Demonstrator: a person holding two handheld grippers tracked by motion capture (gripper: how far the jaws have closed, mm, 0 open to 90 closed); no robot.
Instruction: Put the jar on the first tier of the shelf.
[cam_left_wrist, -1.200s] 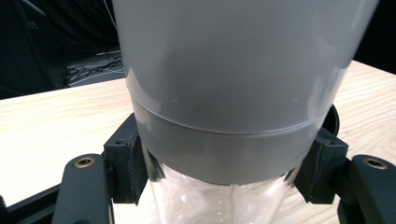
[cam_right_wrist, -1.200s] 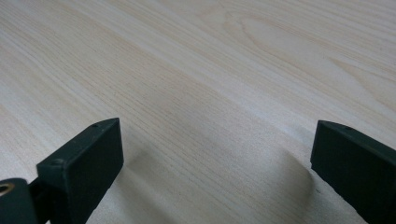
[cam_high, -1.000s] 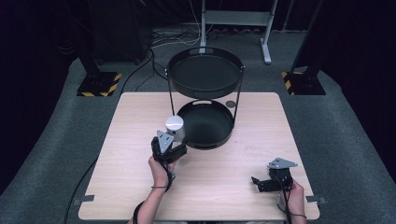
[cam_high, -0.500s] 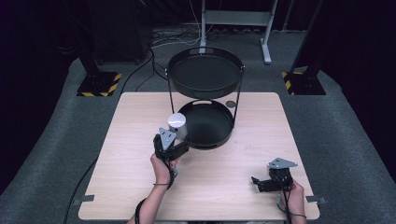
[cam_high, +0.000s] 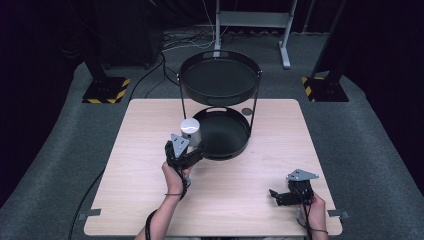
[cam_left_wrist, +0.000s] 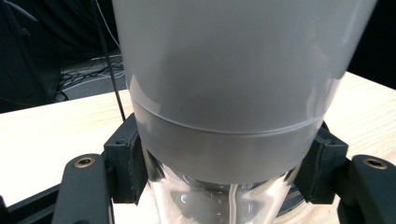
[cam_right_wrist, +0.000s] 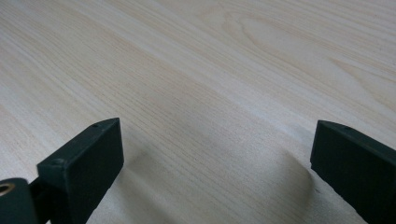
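Left gripper (cam_high: 189, 145) clenched on a cup (cam_high: 190, 131), its pads pressing both sides of the lower wall (seen close in the left gripper view (cam_left_wrist: 224, 93)). The cup is frosted white above, clear at the base, held upright just beside the left rim of the lower black tray (cam_high: 235, 150). Right gripper (cam_high: 276, 196) released, jaws wide apart above the bare wooden table (cam_high: 250, 200).

The cup (cam_high: 190, 131) is clear plastic with a frosted white band around it. It stands upright, clamped on both sides between the left tongs (cam_left_wrist: 224, 172). It sits just left of the black bottom tray (cam_high: 235, 150), near the middle of the bench (cam_high: 280, 125).
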